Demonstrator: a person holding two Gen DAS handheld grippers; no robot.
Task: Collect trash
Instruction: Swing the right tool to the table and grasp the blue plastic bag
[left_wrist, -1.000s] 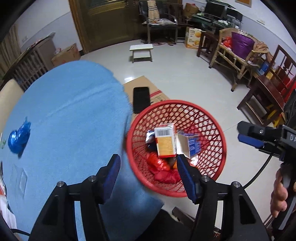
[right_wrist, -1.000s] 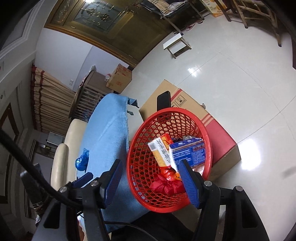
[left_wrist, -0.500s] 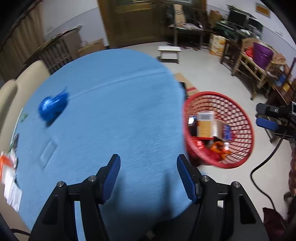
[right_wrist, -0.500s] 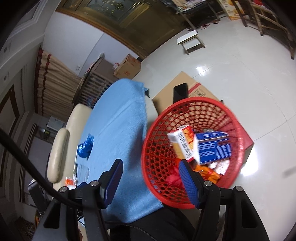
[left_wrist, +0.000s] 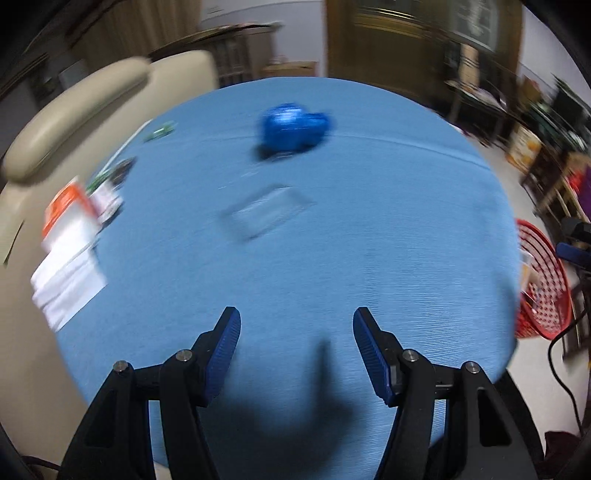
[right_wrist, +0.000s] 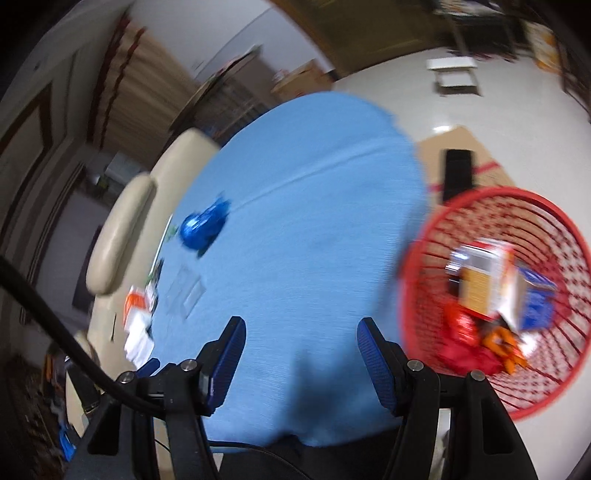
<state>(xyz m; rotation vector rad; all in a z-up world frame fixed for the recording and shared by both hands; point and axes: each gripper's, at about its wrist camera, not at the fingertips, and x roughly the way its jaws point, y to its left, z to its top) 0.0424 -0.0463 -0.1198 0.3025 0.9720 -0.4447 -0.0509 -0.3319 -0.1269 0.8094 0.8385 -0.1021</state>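
Note:
A crumpled blue wrapper lies on the far part of the blue tablecloth; it also shows in the right wrist view. A clear flat plastic piece lies nearer, in the middle of the cloth. The red mesh basket holds boxes and red and orange wrappers; its rim shows at the right of the left wrist view. My left gripper is open and empty above the near cloth. My right gripper is open and empty over the cloth edge, left of the basket.
White papers and an orange packet lie at the table's left edge. A cream sofa stands behind the table. A cardboard box with a black phone sits on the floor beyond the basket. Chairs and furniture stand at the right.
Both grippers have swung left, away from the basket and over the blue cloth. The blue wrapper now sits ahead of the left gripper. Both views are motion-blurred.

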